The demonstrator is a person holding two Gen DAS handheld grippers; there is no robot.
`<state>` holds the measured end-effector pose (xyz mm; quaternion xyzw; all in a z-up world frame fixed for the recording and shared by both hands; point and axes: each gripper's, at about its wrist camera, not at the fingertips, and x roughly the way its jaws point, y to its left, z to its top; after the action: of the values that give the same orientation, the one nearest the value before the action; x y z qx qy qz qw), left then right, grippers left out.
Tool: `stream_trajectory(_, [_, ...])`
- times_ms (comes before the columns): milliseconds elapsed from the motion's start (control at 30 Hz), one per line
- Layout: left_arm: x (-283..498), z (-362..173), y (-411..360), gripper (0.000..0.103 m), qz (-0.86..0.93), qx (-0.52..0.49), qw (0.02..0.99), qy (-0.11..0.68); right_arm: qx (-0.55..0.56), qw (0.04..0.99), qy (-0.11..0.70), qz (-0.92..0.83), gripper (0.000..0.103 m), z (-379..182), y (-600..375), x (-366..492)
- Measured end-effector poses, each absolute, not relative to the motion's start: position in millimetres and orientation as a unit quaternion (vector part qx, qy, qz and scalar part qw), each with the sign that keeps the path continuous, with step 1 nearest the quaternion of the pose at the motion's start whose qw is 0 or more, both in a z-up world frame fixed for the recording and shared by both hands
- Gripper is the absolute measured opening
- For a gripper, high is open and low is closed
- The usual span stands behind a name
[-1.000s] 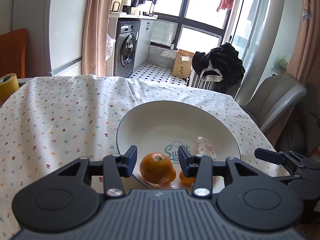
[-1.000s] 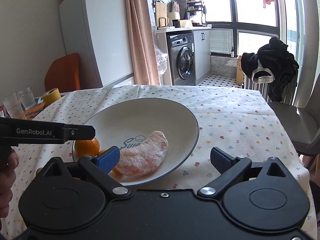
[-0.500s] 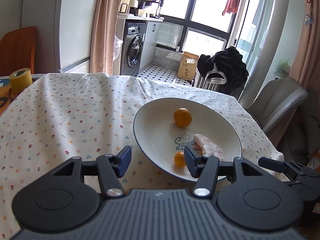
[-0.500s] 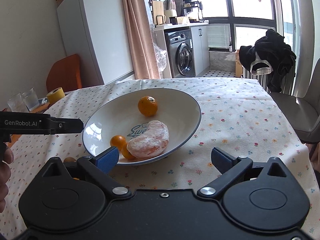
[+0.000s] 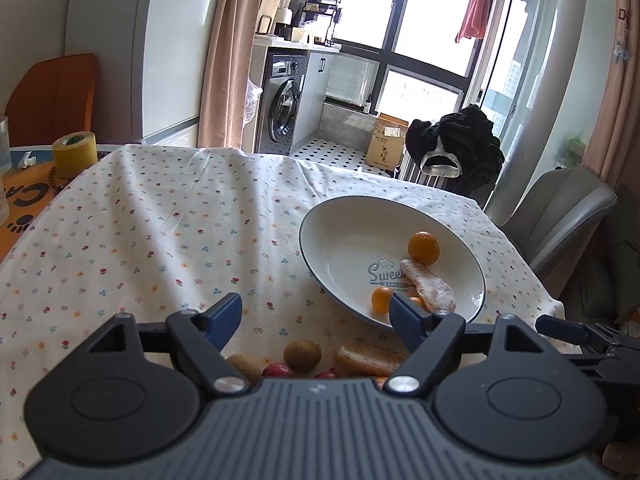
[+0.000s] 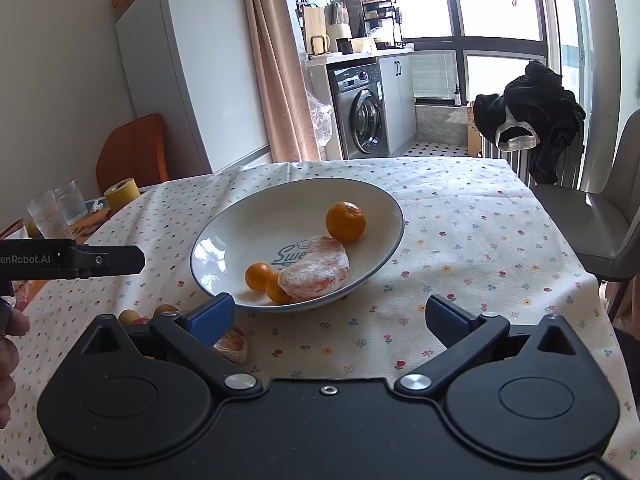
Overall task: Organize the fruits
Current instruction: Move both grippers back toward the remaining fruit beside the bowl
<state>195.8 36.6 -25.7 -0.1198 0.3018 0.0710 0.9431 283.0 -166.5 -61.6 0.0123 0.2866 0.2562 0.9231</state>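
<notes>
kiwi between spread left gripper fingers

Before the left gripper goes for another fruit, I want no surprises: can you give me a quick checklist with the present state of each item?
1. Left gripper open and empty: ok.
2. Right gripper open, holding nothing: ok.
3. Loose fruit within view: ok, a kiwi lies on the tablecloth just ahead.
4. Room left in the plate: ok, its left half is bare.
5. Fruit in the plate settled: cannot tell whether the large orange is at rest.
</notes>
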Motion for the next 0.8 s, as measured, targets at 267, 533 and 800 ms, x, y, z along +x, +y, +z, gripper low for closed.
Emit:
stream_trajectory(267, [174.6, -28.5, 43.0, 0.086, 0.088, -0.124, 0.941, 0.301, 0.006, 0.918, 0.289, 0.273, 0.103, -58.2, -163.0, 267.4])
stream_trajectory(533, [152.8, -32.3, 49.9, 0.087, 0.097, -0.128, 0.941, 0.298, 0.007, 0.915, 0.29, 0.28, 0.103, -54.7, -161.6, 255.7])
stream_trajectory(800, [134.6, -34.6, 53.5, 0.087, 0.093, -0.135, 0.941, 0.296, -0.004, 0.912, 0.288, 0.293, 0.103, -52.0, -156.2, 240.0])
